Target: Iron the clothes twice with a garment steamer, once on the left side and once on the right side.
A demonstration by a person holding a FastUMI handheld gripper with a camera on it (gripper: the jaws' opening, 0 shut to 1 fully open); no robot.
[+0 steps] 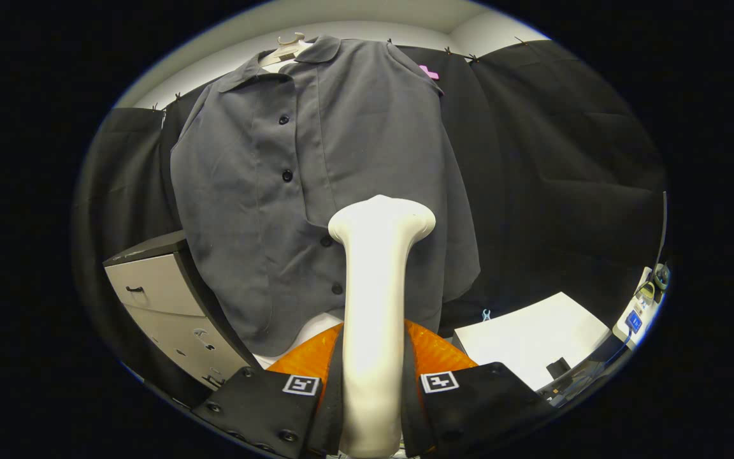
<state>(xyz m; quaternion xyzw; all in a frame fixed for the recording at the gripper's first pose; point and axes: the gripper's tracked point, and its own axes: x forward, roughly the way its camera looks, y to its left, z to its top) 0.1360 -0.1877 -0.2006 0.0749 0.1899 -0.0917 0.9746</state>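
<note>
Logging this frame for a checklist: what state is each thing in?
gripper: shut on the steamer's handle.
garment steamer: held upright, head in front of the shirt's lower front; contact unclear.
shirt: hanging on a hanger, buttoned.
hanger: carrying the shirt.
drawer cabinet: drawers closed.

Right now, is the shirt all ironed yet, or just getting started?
Done: the hand-held gripper is shut on the white steamer, both fingers pressing its handle. In hand: the steamer's head is raised in front of the grey shirt on its hanger, near the lower buttons. Whether any pass is finished cannot be told; the left and right sides may both remain.
</note>
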